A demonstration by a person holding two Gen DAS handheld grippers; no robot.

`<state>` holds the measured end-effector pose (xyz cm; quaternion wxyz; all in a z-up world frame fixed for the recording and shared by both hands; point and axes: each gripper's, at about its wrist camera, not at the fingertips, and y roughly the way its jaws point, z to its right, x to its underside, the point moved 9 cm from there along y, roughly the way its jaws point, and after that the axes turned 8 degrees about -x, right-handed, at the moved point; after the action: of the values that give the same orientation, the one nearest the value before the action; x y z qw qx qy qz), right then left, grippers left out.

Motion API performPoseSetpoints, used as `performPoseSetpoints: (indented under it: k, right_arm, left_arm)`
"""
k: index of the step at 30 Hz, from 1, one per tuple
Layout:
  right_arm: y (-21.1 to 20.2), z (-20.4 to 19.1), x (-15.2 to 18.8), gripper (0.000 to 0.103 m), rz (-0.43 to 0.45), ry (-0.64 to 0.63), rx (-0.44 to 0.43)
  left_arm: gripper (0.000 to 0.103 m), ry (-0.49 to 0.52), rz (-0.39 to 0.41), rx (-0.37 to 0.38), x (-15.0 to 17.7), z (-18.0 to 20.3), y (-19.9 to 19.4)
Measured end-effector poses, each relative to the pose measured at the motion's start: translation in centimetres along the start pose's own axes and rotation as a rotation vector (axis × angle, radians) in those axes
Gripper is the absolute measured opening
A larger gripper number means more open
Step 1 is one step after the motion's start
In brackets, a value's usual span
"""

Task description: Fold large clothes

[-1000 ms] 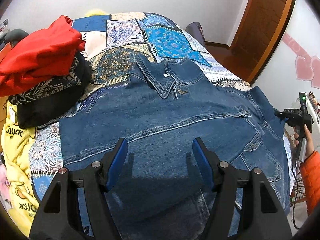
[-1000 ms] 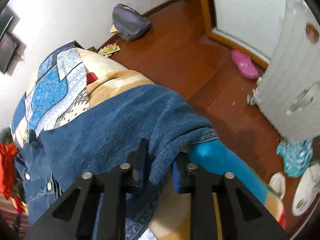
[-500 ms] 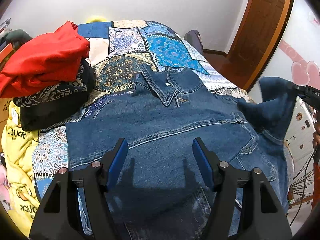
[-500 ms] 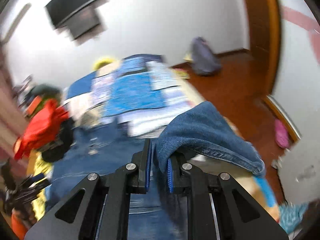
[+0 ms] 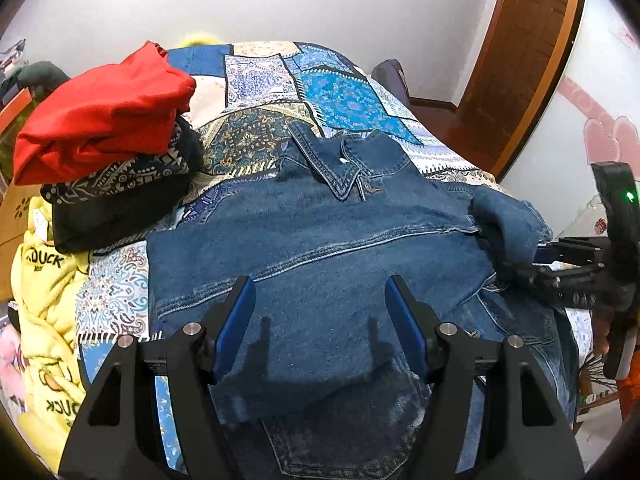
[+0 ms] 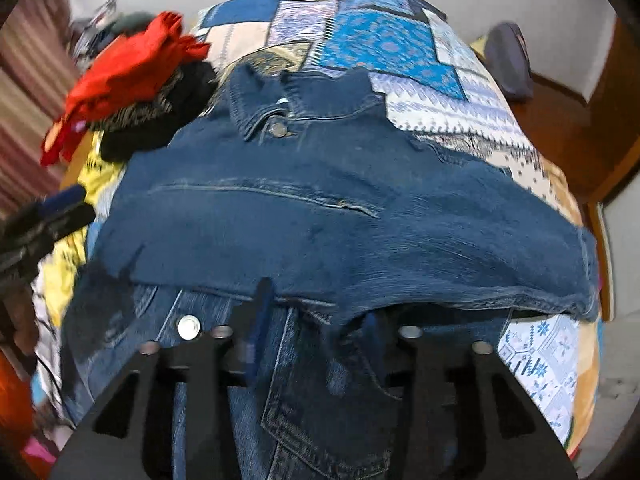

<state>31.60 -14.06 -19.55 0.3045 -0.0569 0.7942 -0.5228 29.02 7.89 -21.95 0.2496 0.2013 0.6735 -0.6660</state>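
Note:
A dark blue denim jacket (image 5: 320,248) lies spread on the patchwork bedspread (image 5: 340,100), collar toward the far wall. My left gripper (image 5: 320,320) is open and empty, hovering over the jacket's lower middle. My right gripper (image 6: 316,320) has its jaws apart, with the jacket's sleeve (image 6: 360,240) draped across the body just ahead of it; the right fingertip is hidden under the sleeve's edge. In the left wrist view the right gripper (image 5: 520,264) sits at the jacket's right side beside the bunched sleeve (image 5: 508,224).
A stack of folded clothes, red (image 5: 104,116) on black patterned (image 5: 120,200), sits at the bed's left. A yellow garment (image 5: 44,300) lies below it. A wooden door (image 5: 528,60) and floor are to the right, with a bag (image 6: 512,60) on the floor.
The right gripper carried the sleeve up off the bed's right edge and over onto the jacket body, then opened its jaws. The left gripper stayed open and barely moved.

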Motion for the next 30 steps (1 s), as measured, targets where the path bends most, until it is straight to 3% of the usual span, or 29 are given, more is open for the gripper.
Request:
performPoseSetpoints:
  k: [6, 11, 15, 24, 30]
  right_arm:
    - [-3.4, 0.1, -0.5, 0.045, 0.082, -0.021, 0.053]
    - [-7.2, 2.8, -1.3, 0.047, 0.200, 0.083, 0.066]
    - [-9.1, 6.9, -1.2, 0.057, 0.269, 0.233, 0.108]
    - [-5.8, 15.7, 2.0, 0.057, 0.271, 0.645, 0.006]
    - [-2.5, 17.8, 4.2, 0.057, 0.230, 0.836, -0.119]
  left_arm:
    - [0.066, 0.023, 0.016, 0.001, -0.2, 1.1, -0.4]
    - [0.066, 0.056, 0.033, 0.004, -0.5, 2.2, -0.7]
    - [0.067, 0.064, 0.036, 0.011, -0.7, 2.9, -0.7]
    - [0.067, 0.077, 0.012, 0.012, -0.7, 4.0, 0.4]
    - [0.067, 0.077, -0.001, 0.007, -0.7, 4.1, 1.0]
